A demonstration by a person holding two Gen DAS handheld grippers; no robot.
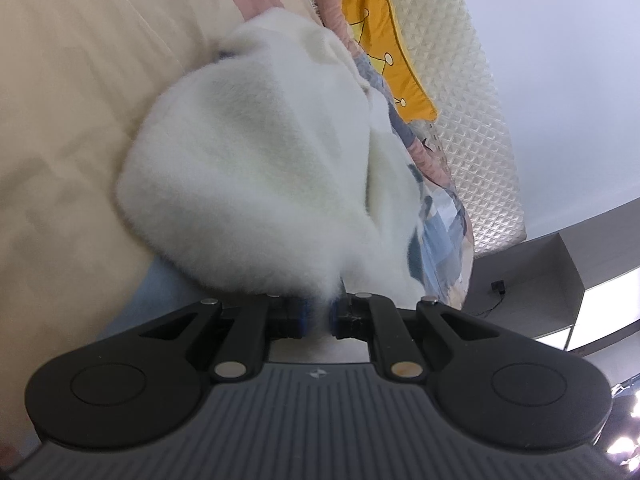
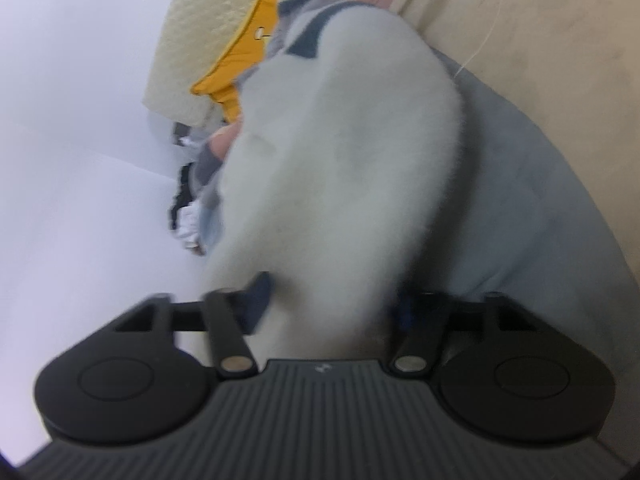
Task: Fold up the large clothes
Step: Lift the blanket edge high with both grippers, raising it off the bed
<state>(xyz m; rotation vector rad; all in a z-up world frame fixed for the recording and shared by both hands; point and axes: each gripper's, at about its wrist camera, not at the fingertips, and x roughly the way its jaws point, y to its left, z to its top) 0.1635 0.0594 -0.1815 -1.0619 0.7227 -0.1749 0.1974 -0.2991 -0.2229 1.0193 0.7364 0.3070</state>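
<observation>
Our left gripper [image 1: 318, 312] is clenched on a pinch of the white fluffy garment [image 1: 256, 168], its blue pads [image 1: 298, 314] nearly meeting with only a tuft of pile between them. From that pinch the garment billows away toward twelve o'clock across the cream bedsheet [image 1: 72, 80], a rounded heap with a fold running down its three o'clock side. At one o'clock from the heap we see a yellow pillow [image 1: 384, 32] against a quilted headboard [image 1: 472, 120], and a patterned quilt [image 1: 436, 216] lies along the garment's three o'clock edge.

Our right gripper [image 2: 332, 304] stands partly spread, with a thick roll of the same garment [image 2: 340, 152] between its fingers; the view is blurred, so we cannot tell whether the pads press on it. A grey-blue cloth [image 2: 540, 208] lies under the garment at three o'clock.
</observation>
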